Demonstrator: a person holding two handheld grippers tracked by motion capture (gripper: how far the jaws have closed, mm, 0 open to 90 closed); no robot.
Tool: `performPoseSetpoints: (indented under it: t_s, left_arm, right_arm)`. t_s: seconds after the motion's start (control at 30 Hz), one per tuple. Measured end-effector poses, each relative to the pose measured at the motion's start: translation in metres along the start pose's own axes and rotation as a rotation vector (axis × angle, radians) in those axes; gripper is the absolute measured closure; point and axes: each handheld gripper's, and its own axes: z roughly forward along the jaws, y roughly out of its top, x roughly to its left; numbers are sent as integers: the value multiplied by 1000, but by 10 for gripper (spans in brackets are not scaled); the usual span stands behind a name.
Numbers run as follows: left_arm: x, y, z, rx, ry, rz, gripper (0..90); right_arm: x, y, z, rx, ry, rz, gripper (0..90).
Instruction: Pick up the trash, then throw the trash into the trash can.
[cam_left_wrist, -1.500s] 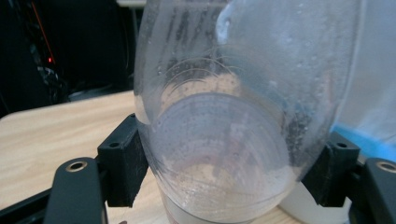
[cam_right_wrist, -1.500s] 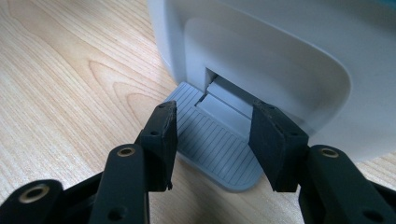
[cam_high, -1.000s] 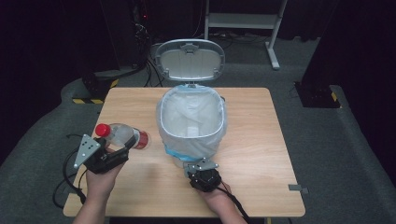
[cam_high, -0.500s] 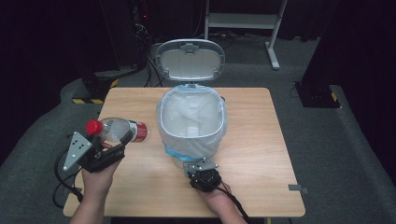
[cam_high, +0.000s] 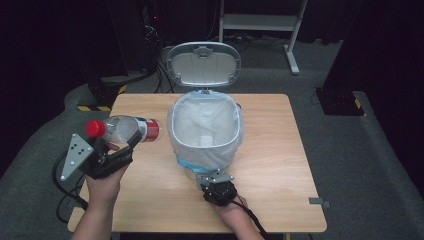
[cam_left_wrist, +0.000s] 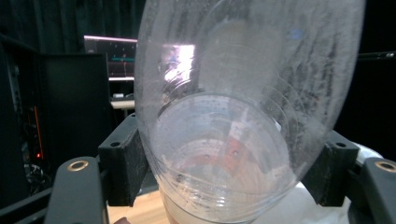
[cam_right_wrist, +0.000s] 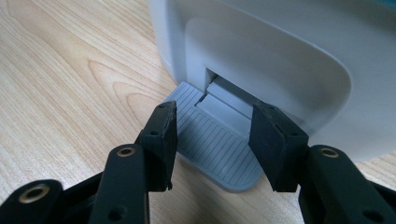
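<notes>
The left gripper (cam_high: 116, 150) is clamped on the clear bottle (cam_high: 125, 129), which has been raised and carried slightly farther since the earlier frame and is now held above the worktop's (cam_high: 280, 150) left edge, red cap (cam_high: 94, 128) leftward, just left of the lined bin (cam_high: 205, 131). The right gripper (cam_right_wrist: 212, 135) is parted over the bin's pedal (cam_right_wrist: 215, 140), unmoved at the near side.

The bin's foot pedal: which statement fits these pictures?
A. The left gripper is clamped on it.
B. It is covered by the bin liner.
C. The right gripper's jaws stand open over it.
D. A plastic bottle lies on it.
C: in the right gripper view the right gripper has its two black jaws apart on either side of the ribbed grey pedal at the bin's base.
</notes>
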Motion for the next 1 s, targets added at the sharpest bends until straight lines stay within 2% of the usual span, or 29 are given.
performPoseSetpoints:
  t_s: [0.43, 0.77, 1.0]
  left_arm:
    - [-10, 23, 9, -48, -29, 21, 274]
    - [-27, 36, 26, -70, -86, 31, 274]
    - [-41, 40, 43, -62, -133, 37, 274]
  right_arm:
    - [0, 0, 0, 1, -3, -6, 515]
    - [0, 0, 0, -1, -6, -4, 515]
    - [1, 0, 0, 1, -5, -1, 515]
